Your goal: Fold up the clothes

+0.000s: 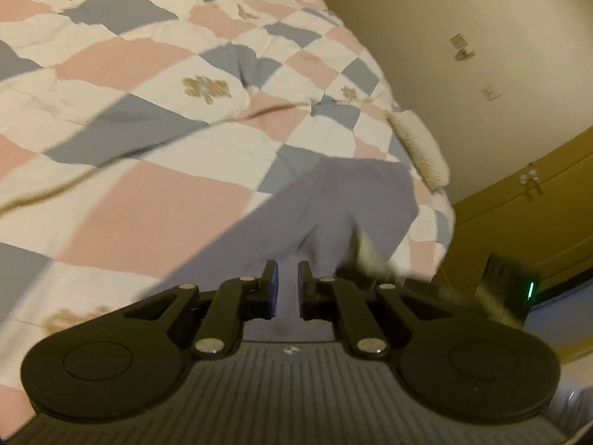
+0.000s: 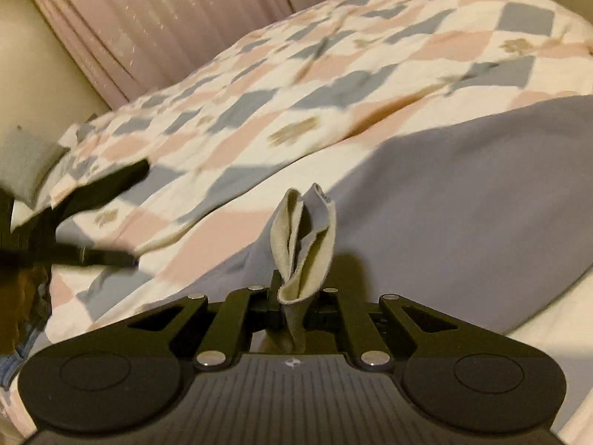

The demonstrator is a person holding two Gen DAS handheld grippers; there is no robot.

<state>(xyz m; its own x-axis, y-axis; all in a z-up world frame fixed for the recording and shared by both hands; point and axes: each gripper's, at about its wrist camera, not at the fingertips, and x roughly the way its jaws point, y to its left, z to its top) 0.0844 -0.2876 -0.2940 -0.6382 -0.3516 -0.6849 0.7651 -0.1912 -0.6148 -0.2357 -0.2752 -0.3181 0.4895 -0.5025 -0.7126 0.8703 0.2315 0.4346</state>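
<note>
Right wrist view: right tongs [image 2: 296, 289] clamped on a bunched edge of the lavender garment [image 2: 463, 200], cream fleece lining showing; the rest lies spread on the bed ahead and right of them. Soft, light, floppy, probably best held at hems or corners. Left tongs [image 1: 288, 282] slightly parted over the same cloth, whether gripping it I cannot tell. Rumpled checkered quilt [image 1: 148, 111] underneath may drag; curtain [image 2: 148, 18] well behind
</note>
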